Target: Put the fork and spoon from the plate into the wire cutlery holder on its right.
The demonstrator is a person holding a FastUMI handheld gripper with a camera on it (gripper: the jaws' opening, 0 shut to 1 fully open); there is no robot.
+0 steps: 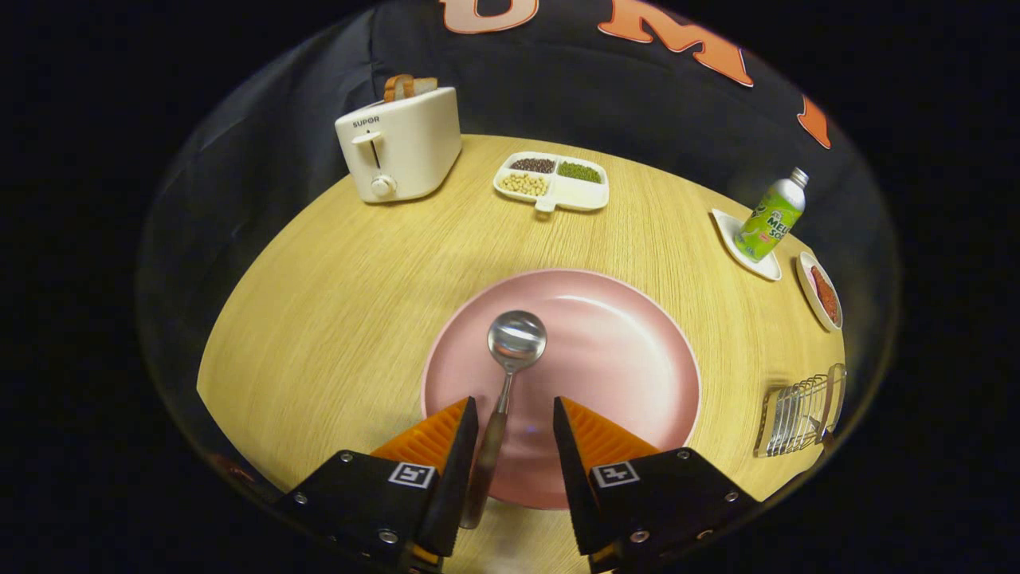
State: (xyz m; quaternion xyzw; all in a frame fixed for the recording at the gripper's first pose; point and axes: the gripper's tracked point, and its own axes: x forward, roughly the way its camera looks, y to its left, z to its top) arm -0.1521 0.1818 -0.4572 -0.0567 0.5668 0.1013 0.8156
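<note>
On the near part of the pink plate (606, 359), the spoon (510, 359) lies with its bowl pointing far and its handle running back between the fingers of the gripper (515, 422), close to the left one. The fingers stand apart, gripping nothing. The wire cutlery holder (801, 410) sits right of the plate on the wooden table (343, 303).
</note>
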